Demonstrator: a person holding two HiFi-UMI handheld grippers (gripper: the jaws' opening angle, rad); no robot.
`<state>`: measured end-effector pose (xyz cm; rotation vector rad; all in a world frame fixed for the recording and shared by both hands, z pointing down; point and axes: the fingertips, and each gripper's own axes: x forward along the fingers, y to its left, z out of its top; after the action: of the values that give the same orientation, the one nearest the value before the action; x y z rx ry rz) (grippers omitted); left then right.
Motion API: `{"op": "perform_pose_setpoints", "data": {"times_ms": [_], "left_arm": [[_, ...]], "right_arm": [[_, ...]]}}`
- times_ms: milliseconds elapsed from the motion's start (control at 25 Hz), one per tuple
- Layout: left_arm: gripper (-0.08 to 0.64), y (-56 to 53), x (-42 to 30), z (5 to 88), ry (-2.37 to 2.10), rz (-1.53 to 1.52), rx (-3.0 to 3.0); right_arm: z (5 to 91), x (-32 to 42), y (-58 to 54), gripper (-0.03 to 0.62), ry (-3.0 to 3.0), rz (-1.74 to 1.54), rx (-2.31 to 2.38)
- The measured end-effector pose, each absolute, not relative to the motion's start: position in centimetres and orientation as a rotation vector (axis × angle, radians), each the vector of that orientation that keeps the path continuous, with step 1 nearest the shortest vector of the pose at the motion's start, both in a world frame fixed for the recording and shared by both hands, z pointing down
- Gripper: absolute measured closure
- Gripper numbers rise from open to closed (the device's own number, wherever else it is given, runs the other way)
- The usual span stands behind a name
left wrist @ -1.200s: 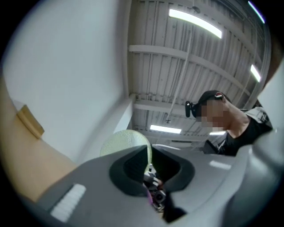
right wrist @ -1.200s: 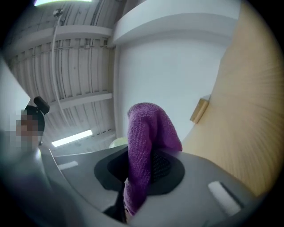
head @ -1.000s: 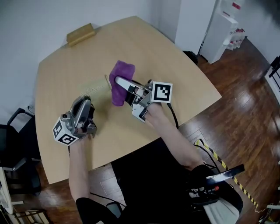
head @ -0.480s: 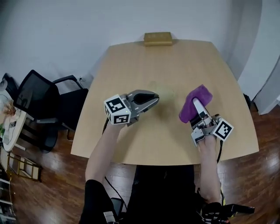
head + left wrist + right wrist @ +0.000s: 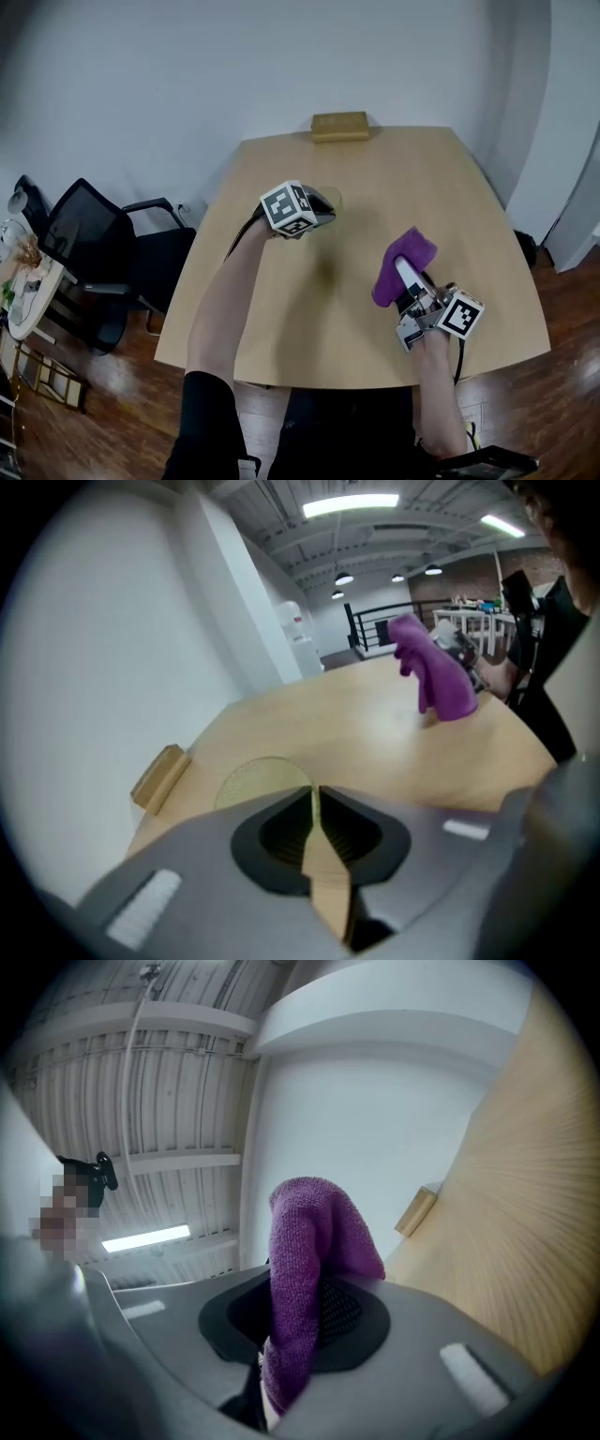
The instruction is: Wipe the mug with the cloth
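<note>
My left gripper (image 5: 321,202) is lifted over the middle of the wooden table (image 5: 281,319), its marker cube facing the head view. Its jaws stand nearly together on a thin edge of the pale yellow mug (image 5: 258,782), which looks blurred at the tips (image 5: 334,196). Seen from the left gripper view, the left gripper (image 5: 314,822) shows only a sliver of gap. My right gripper (image 5: 401,270) is shut on the purple cloth (image 5: 411,249), whose folded end sticks up past the jaws (image 5: 309,1260). The cloth (image 5: 434,675) hangs apart from the mug.
A small wooden block (image 5: 340,127) lies at the table's far edge, also the block (image 5: 157,777) (image 5: 415,1211). A black office chair (image 5: 103,253) stands left of the table. White walls close the far and right sides.
The head view has swung round and tilted up. My left gripper has moved with the mug towards the table's far half. My right gripper still holds the cloth, now nearer the front edge.
</note>
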<state>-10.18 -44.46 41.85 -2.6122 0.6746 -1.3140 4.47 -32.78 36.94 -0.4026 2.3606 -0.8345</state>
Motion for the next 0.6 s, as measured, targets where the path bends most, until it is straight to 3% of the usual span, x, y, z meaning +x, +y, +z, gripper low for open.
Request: {"op": "perform_pose_setpoints", "data": {"times_ms": [120,600], "left_arm": [[0.512,-46.5,-9.6,43.3,0.65,-1.416,-2.608],[0.497,-50.4,-8.2,43.5,0.734,-1.319,-2.676]], "right_arm": [[37.2,4.5,-32.6,0.538,2.364,-0.837,-0.402],[37.1,4.6,-32.5,0.538,2.371,-0.824,-0.391]]}}
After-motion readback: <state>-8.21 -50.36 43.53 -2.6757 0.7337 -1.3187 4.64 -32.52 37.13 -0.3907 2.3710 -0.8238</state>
